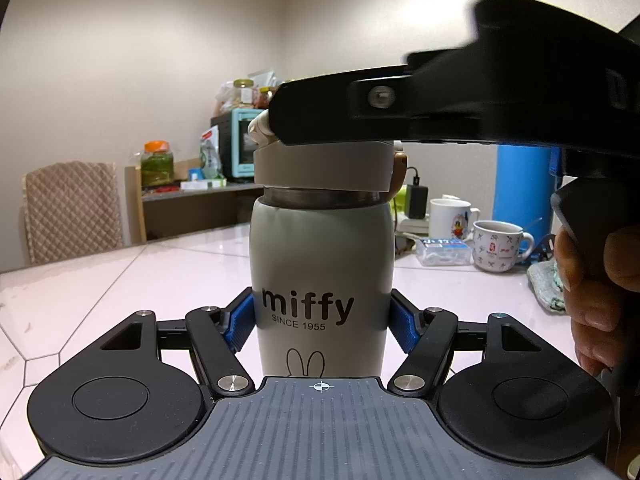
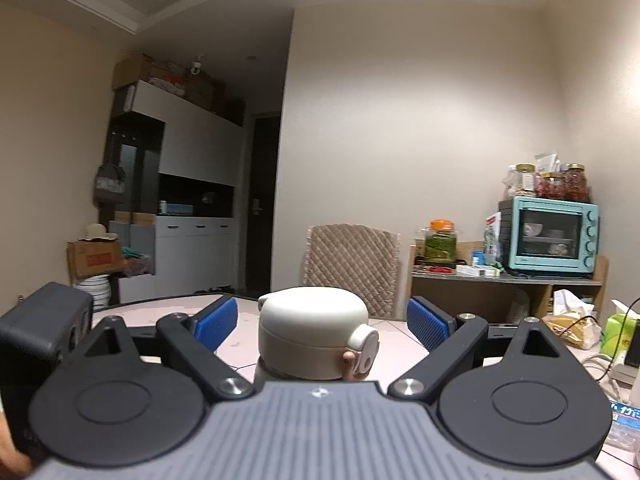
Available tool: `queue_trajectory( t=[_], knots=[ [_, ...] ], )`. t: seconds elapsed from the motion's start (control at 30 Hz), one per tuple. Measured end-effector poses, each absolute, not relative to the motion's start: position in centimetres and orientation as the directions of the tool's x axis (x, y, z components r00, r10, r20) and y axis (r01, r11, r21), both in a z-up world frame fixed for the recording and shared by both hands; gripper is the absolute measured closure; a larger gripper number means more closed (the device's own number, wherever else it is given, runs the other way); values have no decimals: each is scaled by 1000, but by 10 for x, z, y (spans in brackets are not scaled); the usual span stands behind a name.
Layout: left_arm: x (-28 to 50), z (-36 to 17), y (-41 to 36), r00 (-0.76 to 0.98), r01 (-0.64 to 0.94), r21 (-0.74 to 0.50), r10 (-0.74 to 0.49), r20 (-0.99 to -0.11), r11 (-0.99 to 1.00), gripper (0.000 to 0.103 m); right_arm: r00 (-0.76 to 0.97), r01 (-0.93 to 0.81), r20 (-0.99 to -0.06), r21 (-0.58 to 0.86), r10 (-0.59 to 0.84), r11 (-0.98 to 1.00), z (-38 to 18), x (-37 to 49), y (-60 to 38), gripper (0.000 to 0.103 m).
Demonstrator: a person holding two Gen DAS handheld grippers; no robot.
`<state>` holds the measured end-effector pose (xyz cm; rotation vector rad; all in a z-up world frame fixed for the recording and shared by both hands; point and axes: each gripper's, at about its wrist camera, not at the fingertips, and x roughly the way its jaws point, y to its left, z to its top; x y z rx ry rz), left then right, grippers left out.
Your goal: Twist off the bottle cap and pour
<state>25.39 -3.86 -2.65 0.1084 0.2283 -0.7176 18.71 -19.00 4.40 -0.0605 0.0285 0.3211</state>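
Left tongs [image 1: 322, 320] clamping bottle [image 1: 322, 264], pale tiled table [image 1: 120, 280], beige walls [image 1: 140, 60]

Grey bottle [image 1: 322, 272] with black lettering, cream cap [image 2: 314, 330], blue ribbed fingers [image 2: 426, 322].

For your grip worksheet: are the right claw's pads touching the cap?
Apart. The right wrist view shows bare gaps between both pads and the cap.
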Motion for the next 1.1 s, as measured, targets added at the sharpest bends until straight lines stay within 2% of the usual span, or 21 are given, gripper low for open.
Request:
queue_trajectory(
  t=[0.2, 0.57, 0.73, 0.87, 1.1],
  knots=[
    [253, -26, -42, 730, 662, 20, -638, -244, 749, 31, 954, -299, -43, -74, 296, 951, 40, 186, -179, 13],
    [252, -24, -44, 731, 661, 18, -638, -243, 750, 31, 957, -288, -68, -83, 283, 954, 36, 187, -177, 31],
    [249, -25, -44, 730, 662, 19, -639, -242, 749, 31, 951, -308, -74, -110, 302, 945, 36, 186, -178, 33],
    [249, -24, -45, 732, 660, 18, -638, -241, 751, 31, 920, -391, -82, -132, 383, 911, 38, 189, -190, 34],
    [250, -22, -46, 731, 661, 18, -638, -243, 750, 31, 780, -626, -107, -149, 617, 766, 43, 205, -228, 34]
  ],
)
